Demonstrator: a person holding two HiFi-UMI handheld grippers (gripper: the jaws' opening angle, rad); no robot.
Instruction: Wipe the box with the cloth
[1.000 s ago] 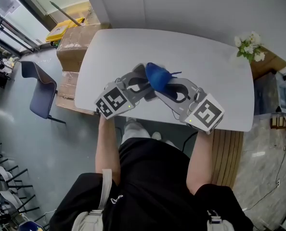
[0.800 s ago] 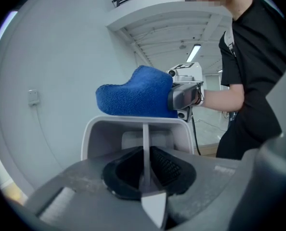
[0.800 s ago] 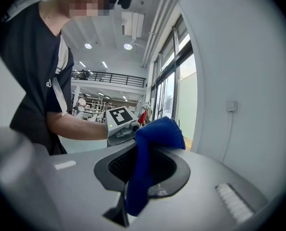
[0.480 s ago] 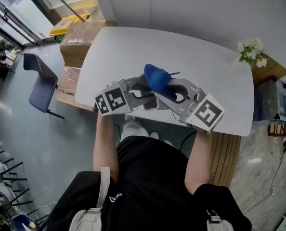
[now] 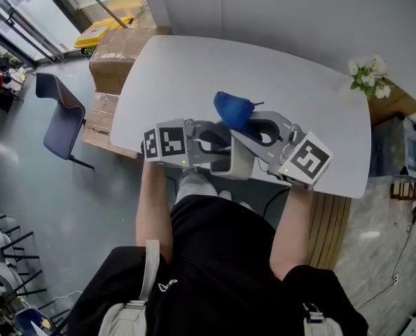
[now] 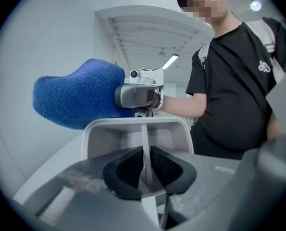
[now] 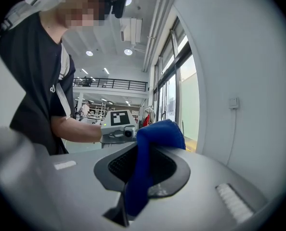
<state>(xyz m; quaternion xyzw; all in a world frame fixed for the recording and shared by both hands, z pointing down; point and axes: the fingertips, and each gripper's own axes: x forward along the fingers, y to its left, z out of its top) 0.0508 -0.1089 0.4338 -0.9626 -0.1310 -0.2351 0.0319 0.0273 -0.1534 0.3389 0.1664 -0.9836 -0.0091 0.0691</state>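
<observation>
A small pale grey open box (image 5: 234, 164) hangs at the near edge of the white table (image 5: 302, 93). My left gripper (image 5: 220, 152) is shut on the box's wall; in the left gripper view the wall (image 6: 144, 143) stands between the dark pads of the gripper (image 6: 143, 170). A bunched blue cloth (image 5: 234, 110) sits just above and beyond the box, with my right gripper (image 5: 248, 129) shut on it. In the right gripper view the cloth (image 7: 150, 143) drapes through the jaws of the gripper (image 7: 140, 172). From the left gripper the cloth (image 6: 78, 100) shows above the box's far rim.
White flowers (image 5: 366, 73) stand at the table's far right corner. A cardboard carton (image 5: 117, 47) and a blue chair (image 5: 57, 114) are on the floor to the left. The person's torso is close behind both grippers.
My left gripper has turned and drawn nearer the person, and the box now shows below the cloth. The right gripper and cloth have shifted slightly right.
</observation>
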